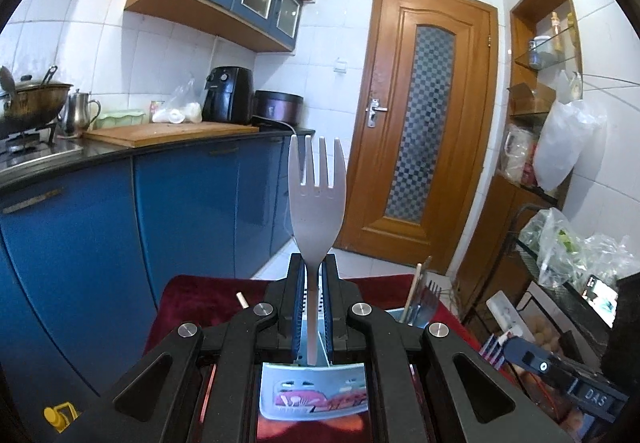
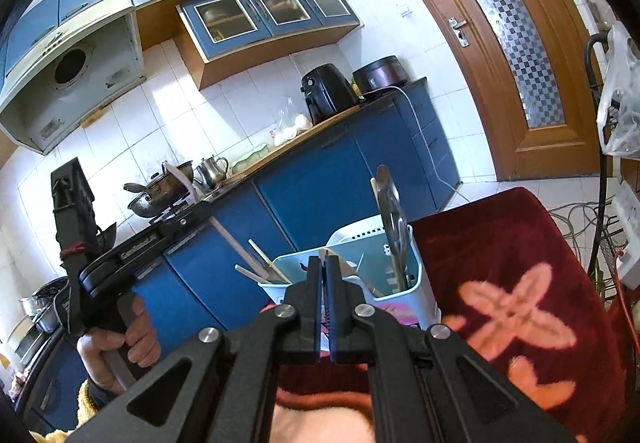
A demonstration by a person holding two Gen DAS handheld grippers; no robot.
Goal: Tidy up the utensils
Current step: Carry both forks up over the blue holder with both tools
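A: Gripping a pale plastic fork (image 1: 316, 195), the left gripper (image 1: 314, 297) has its jaws clenched on the handle, tines pointing up toward the wooden door (image 1: 420, 115).

B: Where does the handle end?

A: It runs down between the blue pads and stops just above a light blue utensil caddy (image 1: 312, 387), which sits on a dark red cloth (image 1: 200, 299) covering the surface.

B: What about the right gripper (image 2: 324, 271)?

A: Its jaws are pressed together. A small wooden tip shows just past them, but I cannot tell whether it is pinched or simply behind.

B: And the caddy from that side?

A: In the right wrist view the caddy (image 2: 416, 283) stands just beyond the jaws, on the same red cloth (image 2: 500, 243) with its pink flower pattern. Wooden chopsticks (image 2: 260, 263) lean in its left compartment, and a metal utensil (image 2: 390, 211) stands tall in the right one, beside more metal pieces.

B: Is the left tool visible there?

A: Yes, far left, the left hand (image 2: 120, 339) wraps its black handle, holding the fork (image 2: 224, 235) slanted over the caddy's left edge.

B: Anything in the background?

A: Blue cabinets (image 1: 192, 211) below a dark counter with a black air fryer (image 1: 228, 95), a wok (image 1: 32, 99) and a steel kettle (image 1: 80, 111).
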